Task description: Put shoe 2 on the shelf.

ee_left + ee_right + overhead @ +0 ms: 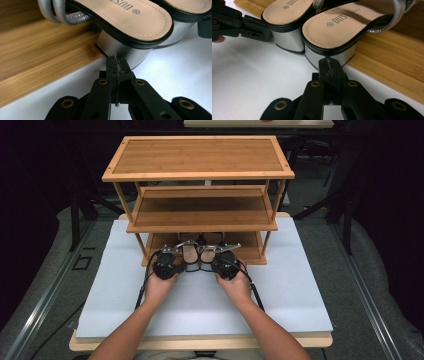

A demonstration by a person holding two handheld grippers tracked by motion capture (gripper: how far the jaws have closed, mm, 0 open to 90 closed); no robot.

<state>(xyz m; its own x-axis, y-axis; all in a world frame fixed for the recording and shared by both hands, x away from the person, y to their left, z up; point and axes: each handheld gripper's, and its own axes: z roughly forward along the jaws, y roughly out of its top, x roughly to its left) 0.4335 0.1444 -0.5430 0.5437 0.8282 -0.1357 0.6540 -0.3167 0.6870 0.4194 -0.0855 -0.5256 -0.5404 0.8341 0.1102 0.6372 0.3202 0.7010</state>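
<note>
Nearest me, both hands rest on the white bench point(125, 310). The left gripper point(117, 65) and right gripper point(329, 67) each have their jaws pressed together on nothing, tips against a silver block heel. The left sandal point(130, 17) and right sandal point(337, 27) sit with toes on the bamboo shoe rack's point(200, 167) bottom shelf, heels hanging over the bench. I'd judge them light, with stiff soles and slick metallic heels; the heel block offers the firmest hold. The insoles read "DUSTO".
</note>
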